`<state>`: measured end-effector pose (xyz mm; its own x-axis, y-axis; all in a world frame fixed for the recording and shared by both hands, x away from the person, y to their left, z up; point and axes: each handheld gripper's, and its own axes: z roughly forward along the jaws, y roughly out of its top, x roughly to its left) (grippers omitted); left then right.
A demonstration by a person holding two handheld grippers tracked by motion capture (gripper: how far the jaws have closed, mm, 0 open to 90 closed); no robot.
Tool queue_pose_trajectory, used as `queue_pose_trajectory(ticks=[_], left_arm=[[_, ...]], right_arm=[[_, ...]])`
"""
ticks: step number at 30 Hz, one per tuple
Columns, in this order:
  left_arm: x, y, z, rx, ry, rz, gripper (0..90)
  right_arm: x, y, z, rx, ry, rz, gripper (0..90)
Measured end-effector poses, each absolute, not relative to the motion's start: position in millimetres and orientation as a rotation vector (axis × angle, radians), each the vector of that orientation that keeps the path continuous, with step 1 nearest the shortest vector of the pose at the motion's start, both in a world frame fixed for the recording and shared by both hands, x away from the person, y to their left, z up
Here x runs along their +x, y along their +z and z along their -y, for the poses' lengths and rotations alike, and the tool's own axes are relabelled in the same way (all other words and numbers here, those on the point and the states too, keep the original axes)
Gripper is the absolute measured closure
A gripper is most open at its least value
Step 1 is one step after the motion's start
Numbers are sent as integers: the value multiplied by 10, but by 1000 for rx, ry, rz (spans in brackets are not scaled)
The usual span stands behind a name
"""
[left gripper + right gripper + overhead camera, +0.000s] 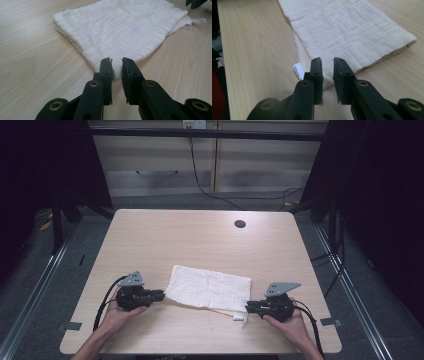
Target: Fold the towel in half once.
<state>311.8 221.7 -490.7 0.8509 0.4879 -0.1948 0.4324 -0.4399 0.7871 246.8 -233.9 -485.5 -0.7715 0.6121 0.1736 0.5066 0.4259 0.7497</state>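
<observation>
1. Nearest the person, the left gripper has its jaws slightly spread, a near corner of the folded white cloth lying loose between the pads.
2. The right gripper matches it, jaws slightly apart at the other near corner, the care label just beside its fingers.
3. Beyond both sets of fingers the cloth lies flat and doubled on the table; this fold looks finished, any further fold still to come.
4. No containers are on the table.

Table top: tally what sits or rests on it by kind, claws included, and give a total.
White folded cloth: 1
Black claws: 2, the left claw at one near corner of the cloth, the right claw at the other, each with a narrow gap between its jaws
Round hole in the table: 1
Total: 4
</observation>
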Motion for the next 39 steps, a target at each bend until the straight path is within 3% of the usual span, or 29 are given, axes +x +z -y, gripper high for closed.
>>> queue_pose_trajectory(ticks=[8, 16, 19, 22, 30, 39], left_arm=[[3157, -4864, -2273, 2070, 68, -661, 764], [3453, -4910, -2043, 2097, 77, -693, 774], [3543, -4934, -1941, 2103, 70, -703, 783], [3602, -4990, -1836, 2114, 69, -715, 796], [3554, -5055, -1784, 2181, 67, -681, 810], [3445, -5058, -1880, 2176, 50, -674, 811]], right_arm=[[2543, -4827, 2369, 1036, 1279, -2512, 770], [2883, -4834, 2419, 1109, 1265, -2449, 747], [3018, -4788, 2432, 1094, 1255, -2446, 805], [3198, -4772, 2454, 1110, 1217, -2438, 806], [3506, -4955, 2492, 1205, 1229, -2418, 740], [3549, -5077, 2410, 1202, 1232, -2474, 669]])
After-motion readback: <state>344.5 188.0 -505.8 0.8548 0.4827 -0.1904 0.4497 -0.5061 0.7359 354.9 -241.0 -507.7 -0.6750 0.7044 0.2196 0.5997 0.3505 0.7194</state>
